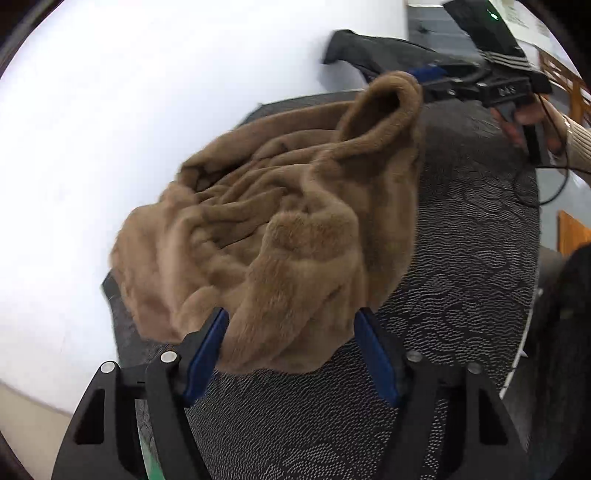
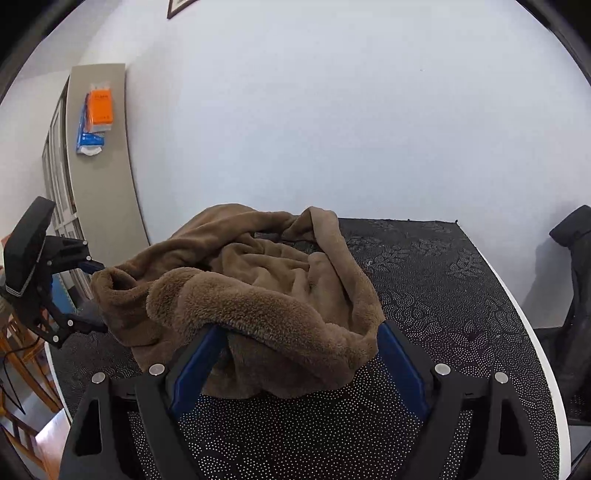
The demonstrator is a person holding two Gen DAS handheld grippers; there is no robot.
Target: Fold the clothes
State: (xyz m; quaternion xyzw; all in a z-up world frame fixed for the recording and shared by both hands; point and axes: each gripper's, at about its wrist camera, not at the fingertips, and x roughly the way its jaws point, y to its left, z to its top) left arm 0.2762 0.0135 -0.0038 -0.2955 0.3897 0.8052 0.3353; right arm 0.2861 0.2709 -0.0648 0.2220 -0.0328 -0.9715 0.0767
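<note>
Your left gripper [image 1: 291, 354] sits nearest its lens with its blue-padded fingers [image 1: 207, 354] spread wide, the near hem of the brown fleece garment [image 1: 280, 229] lying between them but not pinched. Your right gripper [image 2: 299, 365] is also spread, its fingers [image 2: 402, 365] standing on either side of a thick rolled edge of the same garment [image 2: 258, 295] without closing on it.

Around the garment, a dark jacket [image 1: 369, 51] lies at the far edge of the tabletop in the left wrist view, and a dark piece of clothing [image 2: 572, 295] hangs at the right edge in the right wrist view; whether they are one thing you cannot tell. A black cable [image 1: 546, 184] loops below your right hand [image 1: 535, 118], which grips the handle. Wooden chair frames [image 2: 22, 354] stand off the left side of the tabletop. On the pale cabinet [image 2: 99, 177] against the wall rest an orange packet [image 2: 100, 109] and a blue and white packet [image 2: 88, 142].

The tabletop [image 2: 443, 295] is round with a white rim, covered by a black cloth printed with small white dots in a floral pattern. A plain white wall [image 2: 332, 110] rises behind it, with the corner of a picture frame [image 2: 179, 7] at the top.

The garment is a plush, fuzzy brown fleece, heaped in deep wrinkles on the left part of the tabletop, its lining side showing in the hollow of the pile. One rounded fold rears up at the far end in the left wrist view, just beside the tips of your right gripper [image 1: 424, 79].
</note>
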